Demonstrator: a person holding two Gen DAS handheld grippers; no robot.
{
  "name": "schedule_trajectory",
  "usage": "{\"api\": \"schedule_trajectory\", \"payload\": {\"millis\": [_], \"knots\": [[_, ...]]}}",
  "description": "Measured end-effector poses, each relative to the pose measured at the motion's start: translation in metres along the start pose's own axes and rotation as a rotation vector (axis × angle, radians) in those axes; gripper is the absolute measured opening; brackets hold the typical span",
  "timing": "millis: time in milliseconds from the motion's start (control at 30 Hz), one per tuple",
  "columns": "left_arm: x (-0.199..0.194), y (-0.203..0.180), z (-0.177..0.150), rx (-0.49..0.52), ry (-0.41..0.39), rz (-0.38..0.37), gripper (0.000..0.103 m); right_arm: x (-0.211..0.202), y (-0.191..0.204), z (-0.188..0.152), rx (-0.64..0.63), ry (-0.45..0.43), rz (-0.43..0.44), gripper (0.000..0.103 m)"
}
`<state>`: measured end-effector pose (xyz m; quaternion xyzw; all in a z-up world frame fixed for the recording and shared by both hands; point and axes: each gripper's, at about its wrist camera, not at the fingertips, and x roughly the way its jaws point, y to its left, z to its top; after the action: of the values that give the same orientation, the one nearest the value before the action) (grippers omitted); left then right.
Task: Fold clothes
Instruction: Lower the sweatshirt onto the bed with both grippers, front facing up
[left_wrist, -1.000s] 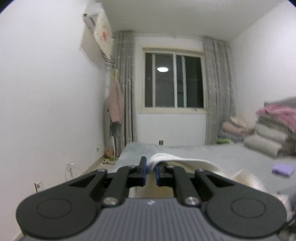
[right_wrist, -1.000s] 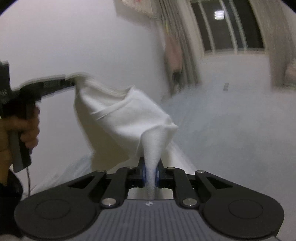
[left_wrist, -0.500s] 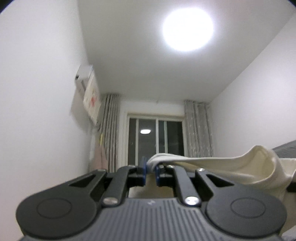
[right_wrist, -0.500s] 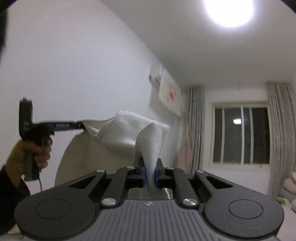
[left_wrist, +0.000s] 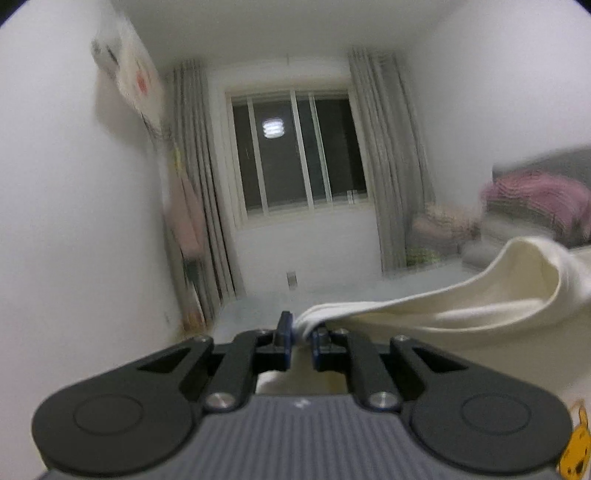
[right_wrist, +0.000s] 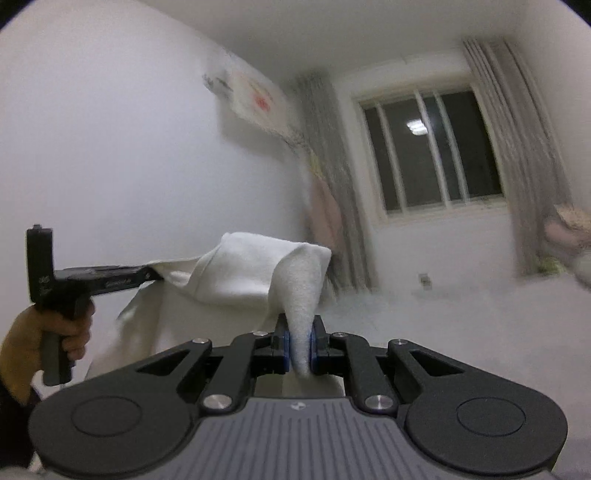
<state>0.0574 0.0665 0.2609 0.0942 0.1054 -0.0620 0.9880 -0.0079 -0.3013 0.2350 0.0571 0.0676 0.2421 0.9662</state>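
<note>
A white garment (left_wrist: 461, 306) hangs in the air between both grippers, above the grey bed (left_wrist: 332, 291). My left gripper (left_wrist: 302, 332) is shut on one bunched corner of it; the cloth stretches away to the right. My right gripper (right_wrist: 300, 345) is shut on another corner of the white garment (right_wrist: 258, 269), which rises in a cone from the jaws. In the right wrist view the left gripper (right_wrist: 155, 275) shows at the left, held by a hand (right_wrist: 40, 336), with cloth sagging between the two.
A grey bed (right_wrist: 461, 325) lies below and ahead. Folded blankets (left_wrist: 535, 199) are stacked at the right by the wall. A window (left_wrist: 295, 155) with grey curtains is at the far end. A white wall (left_wrist: 74, 221) runs close on the left.
Both grippers have tipped down from pointing at the ceiling, so the bed and window show again. The garment stays held taut between them in the air.
</note>
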Motion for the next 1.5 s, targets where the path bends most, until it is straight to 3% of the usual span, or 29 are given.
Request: {"api": "schedule_trajectory", "payload": {"millis": [67,200,267,333,433,533,633,767,900,1067,1133,1300,1367,1400,1433,1500], "knots": [[0.063,-0.014,-0.023,0.013,0.084,0.012,0.009,0.039,-0.029,-0.011,0.014,0.072,-0.059,0.01],[0.18,-0.03,-0.08,-0.016,0.348,0.033,0.026,0.133,-0.085,-0.053,0.058,0.298,-0.163,0.012],[0.203,-0.025,-0.108,-0.076,0.43,0.045,0.026,0.166,-0.108,-0.088,0.045,0.412,-0.255,0.012],[0.201,-0.012,-0.129,-0.138,0.454,0.034,0.033,0.166,-0.118,-0.106,0.056,0.414,-0.262,0.014],[0.188,0.012,-0.145,-0.193,0.491,0.055,0.039,0.151,-0.131,-0.124,0.087,0.419,-0.249,0.037],[0.162,0.035,-0.163,-0.265,0.529,0.064,0.039,0.141,-0.122,-0.116,0.047,0.461,-0.257,0.038],[0.135,0.044,-0.178,-0.291,0.56,0.045,0.043,0.14,-0.098,-0.107,0.048,0.502,-0.177,0.045],[0.103,0.043,-0.198,-0.323,0.62,0.025,0.043,0.122,-0.044,-0.11,-0.098,0.56,-0.048,0.056],[0.074,0.043,-0.21,-0.387,0.653,0.016,0.044,0.097,0.009,-0.127,-0.214,0.604,0.099,0.057],[0.051,0.033,-0.232,-0.418,0.681,0.025,0.044,0.078,0.043,-0.145,-0.271,0.634,0.195,0.057],[0.045,0.024,-0.232,-0.387,0.673,0.047,0.044,0.076,0.048,-0.151,-0.264,0.65,0.208,0.057],[0.033,0.009,-0.23,-0.327,0.652,0.08,0.047,0.072,0.059,-0.162,-0.304,0.671,0.136,0.057],[0.029,0.005,-0.231,-0.304,0.644,0.081,0.047,0.067,0.064,-0.162,-0.332,0.67,0.154,0.057],[0.027,0.003,-0.232,-0.283,0.642,0.077,0.046,0.065,0.067,-0.163,-0.351,0.673,0.167,0.057],[0.026,0.0,-0.233,-0.267,0.638,0.071,0.038,0.066,0.07,-0.167,-0.374,0.678,0.174,0.056],[0.024,0.0,-0.231,-0.273,0.635,0.051,0.027,0.07,0.073,-0.176,-0.408,0.707,0.162,0.044]]}}
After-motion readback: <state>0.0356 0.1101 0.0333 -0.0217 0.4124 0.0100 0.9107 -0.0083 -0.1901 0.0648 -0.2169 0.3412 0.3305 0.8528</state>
